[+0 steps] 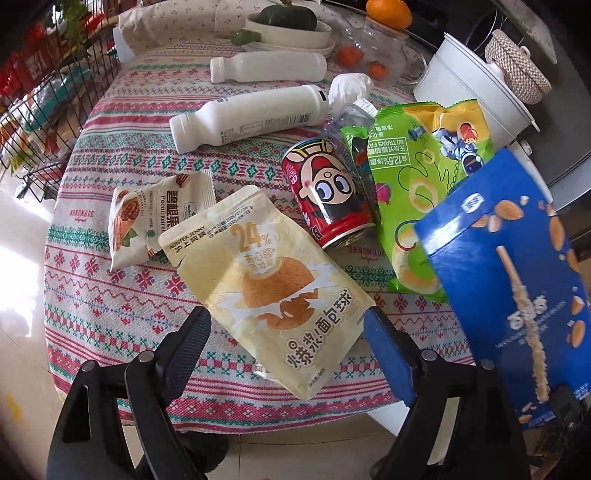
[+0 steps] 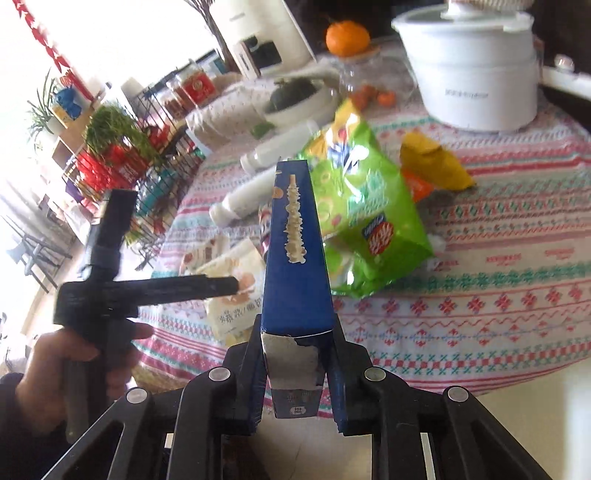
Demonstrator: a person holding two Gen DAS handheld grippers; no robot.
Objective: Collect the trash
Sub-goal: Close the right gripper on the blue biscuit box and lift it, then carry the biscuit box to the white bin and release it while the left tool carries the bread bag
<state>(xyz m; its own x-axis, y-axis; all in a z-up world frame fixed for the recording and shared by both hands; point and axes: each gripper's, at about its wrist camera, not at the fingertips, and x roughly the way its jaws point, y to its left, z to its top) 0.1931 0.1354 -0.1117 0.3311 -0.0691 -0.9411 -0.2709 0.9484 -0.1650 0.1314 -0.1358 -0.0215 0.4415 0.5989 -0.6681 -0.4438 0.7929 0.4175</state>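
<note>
My right gripper (image 2: 297,325) is shut on a blue snack box (image 2: 295,258) and holds it above the table's near edge; the box also shows in the left wrist view (image 1: 517,266). My left gripper (image 1: 288,321) is open, its fingers on either side of a cream bread-ball pouch (image 1: 266,284) lying flat. Around it lie a pecan packet (image 1: 147,218), a red cartoon can (image 1: 328,195), a green chip bag (image 1: 417,184), two white bottles (image 1: 251,118) (image 1: 269,66) and a crumpled tissue (image 1: 349,86).
A round table with a patterned cloth (image 1: 110,295) holds a white cooker pot (image 1: 476,92), a bowl with a green squash (image 1: 288,26) and a jar of oranges (image 1: 373,51). A wire rack (image 1: 40,110) stands left. A yellow wrapper (image 2: 436,162) lies by the green bag.
</note>
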